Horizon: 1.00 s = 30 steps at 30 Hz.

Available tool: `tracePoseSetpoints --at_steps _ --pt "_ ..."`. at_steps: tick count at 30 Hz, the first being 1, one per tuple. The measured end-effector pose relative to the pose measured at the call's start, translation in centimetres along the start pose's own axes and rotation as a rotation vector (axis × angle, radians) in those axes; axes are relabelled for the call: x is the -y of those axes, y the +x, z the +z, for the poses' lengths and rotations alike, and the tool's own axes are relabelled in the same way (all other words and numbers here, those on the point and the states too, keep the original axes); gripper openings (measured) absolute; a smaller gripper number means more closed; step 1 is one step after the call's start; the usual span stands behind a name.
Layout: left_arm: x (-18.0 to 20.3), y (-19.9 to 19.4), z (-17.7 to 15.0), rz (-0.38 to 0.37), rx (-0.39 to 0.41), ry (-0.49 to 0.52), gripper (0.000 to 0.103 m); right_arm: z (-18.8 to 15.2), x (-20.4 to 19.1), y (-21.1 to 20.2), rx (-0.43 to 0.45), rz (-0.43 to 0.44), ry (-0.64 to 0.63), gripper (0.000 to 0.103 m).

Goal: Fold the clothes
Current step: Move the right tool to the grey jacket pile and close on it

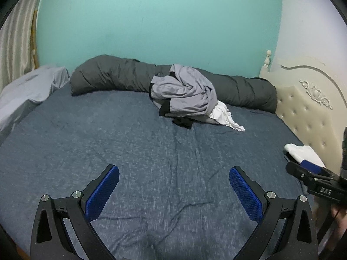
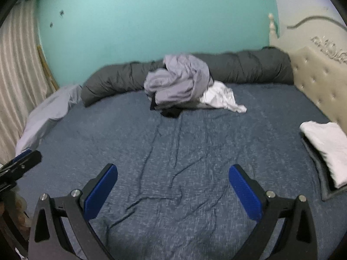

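A heap of unfolded clothes (image 1: 184, 93) (image 2: 180, 82), mostly light grey with black and white pieces, lies at the far side of the blue bed (image 1: 151, 151) (image 2: 195, 151). A white garment (image 2: 223, 96) spills from its right side. Folded white clothing (image 2: 325, 147) (image 1: 303, 152) rests on a grey folded piece (image 2: 321, 173) at the right, by the headboard. My left gripper (image 1: 174, 173) hovers open over the near sheet, nothing between its blue pads. My right gripper (image 2: 173, 172) is likewise open and empty; it shows at the right edge of the left wrist view (image 1: 303, 169).
A rolled dark grey duvet (image 1: 112, 75) (image 2: 249, 65) lies along the teal wall behind the heap. A cream tufted headboard (image 1: 303, 99) (image 2: 318, 82) bounds the right side. A grey sheet or pillow (image 1: 32, 88) (image 2: 49, 112) and striped curtains (image 2: 19, 65) are at the left.
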<state>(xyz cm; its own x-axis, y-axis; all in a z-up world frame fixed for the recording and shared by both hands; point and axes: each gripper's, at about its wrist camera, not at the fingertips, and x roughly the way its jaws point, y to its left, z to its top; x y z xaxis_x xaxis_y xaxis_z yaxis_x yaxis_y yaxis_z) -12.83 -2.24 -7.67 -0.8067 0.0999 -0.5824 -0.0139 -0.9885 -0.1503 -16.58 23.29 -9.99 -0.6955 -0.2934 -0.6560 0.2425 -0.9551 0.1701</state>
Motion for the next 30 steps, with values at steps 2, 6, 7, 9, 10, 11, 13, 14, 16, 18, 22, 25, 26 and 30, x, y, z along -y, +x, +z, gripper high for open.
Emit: tracePoseSetpoints --at_steps 2,6,7,9,10,11,13,14,16,18,22,25,26,30 --pt "-0.5 2.4 0.6 0.007 -0.009 -0.006 0.103 1.0 0.3 2.8 -0.022 0.000 -0.015 0.103" --pt "-1.5 7.9 1.8 0.032 -0.025 -0.008 0.103 3.5 0.7 8.5 -0.056 -0.016 -0.074 0.103" --pt "-1.7 9.1 2.1 0.036 -0.028 -0.009 0.103 4.1 0.8 10.0 -0.057 -0.020 -0.078 0.102" --pt "-2.3 12.3 2.7 0.049 -0.030 -0.008 0.103 5.5 1.3 12.9 -0.057 -0.033 -0.080 0.100" --pt "-2.6 13.7 2.9 0.057 -0.031 -0.005 0.103 6.1 1.6 14.3 -0.056 -0.043 -0.079 0.100" --pt "-2.9 14.9 3.1 0.063 -0.031 -0.001 0.103 6.8 1.9 15.8 -0.049 -0.040 -0.079 0.100" --pt "-3.4 17.5 3.3 0.094 -0.036 0.020 0.103 8.2 2.5 18.7 -0.045 -0.023 -0.075 0.099" --pt "-3.7 18.7 3.4 0.096 -0.044 0.023 0.103 8.8 2.8 20.2 -0.048 -0.016 -0.068 0.097" --pt "-4.3 21.0 3.5 0.097 -0.059 0.021 0.103 10.2 3.5 23.3 -0.063 -0.003 -0.047 0.095" --pt "-5.1 23.5 3.3 0.087 -0.076 0.002 0.103 11.6 4.1 26.3 -0.081 0.001 -0.029 0.093" --pt "-5.7 26.4 2.7 0.087 -0.085 -0.012 0.103 13.7 5.0 31.0 -0.094 -0.017 -0.016 0.091" --pt "-6.3 28.3 2.3 0.070 -0.089 -0.028 0.103 15.2 5.9 34.4 -0.103 -0.025 0.014 0.090" --pt "-6.4 28.9 2.2 0.066 -0.090 -0.032 0.103 15.9 6.1 35.7 -0.098 -0.021 0.024 0.090" --pt "-6.9 30.9 1.6 0.057 -0.100 -0.039 0.103 17.8 6.4 39.3 -0.077 -0.022 0.065 0.090"
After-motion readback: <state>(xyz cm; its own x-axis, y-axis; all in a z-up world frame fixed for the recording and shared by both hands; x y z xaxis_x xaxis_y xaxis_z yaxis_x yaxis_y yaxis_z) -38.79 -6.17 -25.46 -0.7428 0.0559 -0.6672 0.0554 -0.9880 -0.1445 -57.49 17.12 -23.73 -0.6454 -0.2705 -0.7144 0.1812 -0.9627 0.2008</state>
